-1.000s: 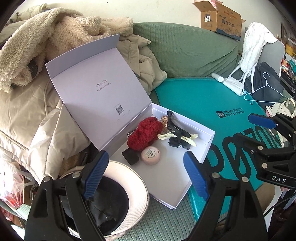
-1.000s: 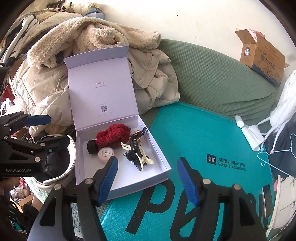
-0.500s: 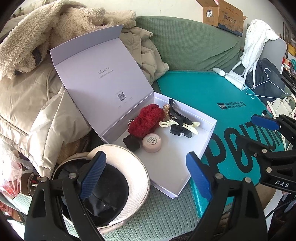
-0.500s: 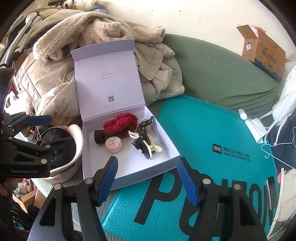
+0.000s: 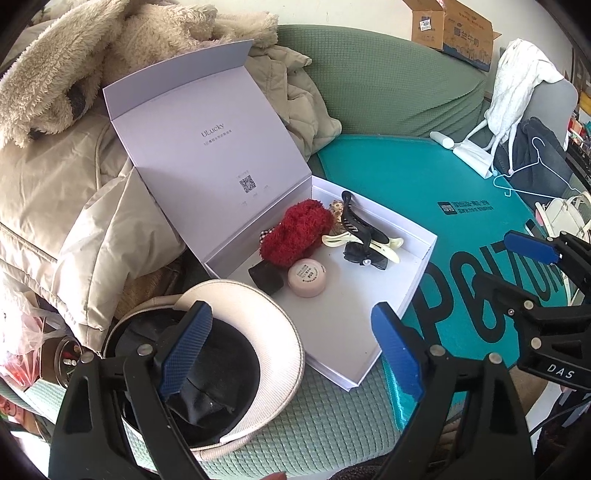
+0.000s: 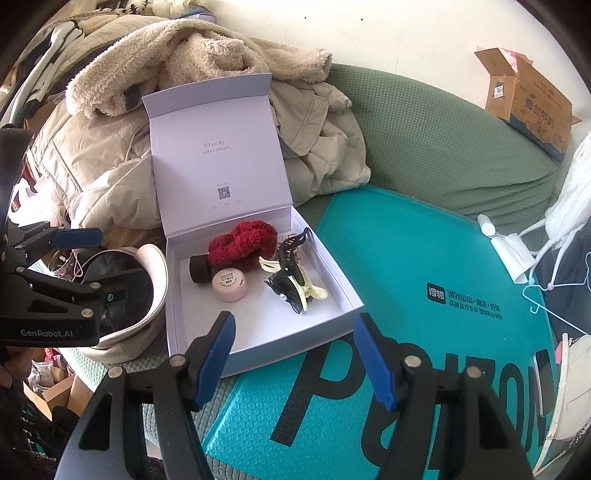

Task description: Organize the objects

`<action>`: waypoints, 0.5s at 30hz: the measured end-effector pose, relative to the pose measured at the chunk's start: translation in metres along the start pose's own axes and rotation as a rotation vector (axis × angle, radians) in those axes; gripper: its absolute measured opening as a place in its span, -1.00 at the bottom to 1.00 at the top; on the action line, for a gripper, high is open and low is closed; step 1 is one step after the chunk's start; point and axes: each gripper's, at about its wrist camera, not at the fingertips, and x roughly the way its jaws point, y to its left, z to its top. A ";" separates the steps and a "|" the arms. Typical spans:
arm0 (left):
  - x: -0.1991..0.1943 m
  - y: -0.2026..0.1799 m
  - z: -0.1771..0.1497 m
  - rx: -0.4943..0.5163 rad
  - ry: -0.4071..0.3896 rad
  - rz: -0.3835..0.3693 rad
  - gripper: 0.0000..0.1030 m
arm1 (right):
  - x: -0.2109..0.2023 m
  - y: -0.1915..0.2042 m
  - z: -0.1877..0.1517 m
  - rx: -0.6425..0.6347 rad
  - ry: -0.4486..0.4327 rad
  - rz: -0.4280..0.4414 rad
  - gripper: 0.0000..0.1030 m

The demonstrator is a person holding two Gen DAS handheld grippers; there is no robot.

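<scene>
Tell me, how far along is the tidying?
Mostly done, it seems: the red scrunchie, hair claws and pink jar lie in the open white box. Both grippers, left and right, hold nothing. Closing the lid probably remains.

A green sofa (image 6: 443,147) in a textured cover stands against a plain white wall (image 6: 388,33) — daylight falls bright across both. On its backrest, at the right end, sits an open cardboard carton (image 6: 532,103). Beige coats (image 5: 74,192) pile at its left end; a teal bubble mailer (image 6: 406,295) covers the seat.
</scene>
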 end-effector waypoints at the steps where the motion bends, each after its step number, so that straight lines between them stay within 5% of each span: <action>1: 0.000 0.000 0.000 0.001 0.000 -0.004 0.69 | 0.000 0.000 0.000 -0.001 0.001 0.002 0.30; 15: 0.002 -0.001 -0.001 0.016 0.002 0.009 0.69 | -0.001 0.002 0.001 -0.003 0.001 -0.003 0.30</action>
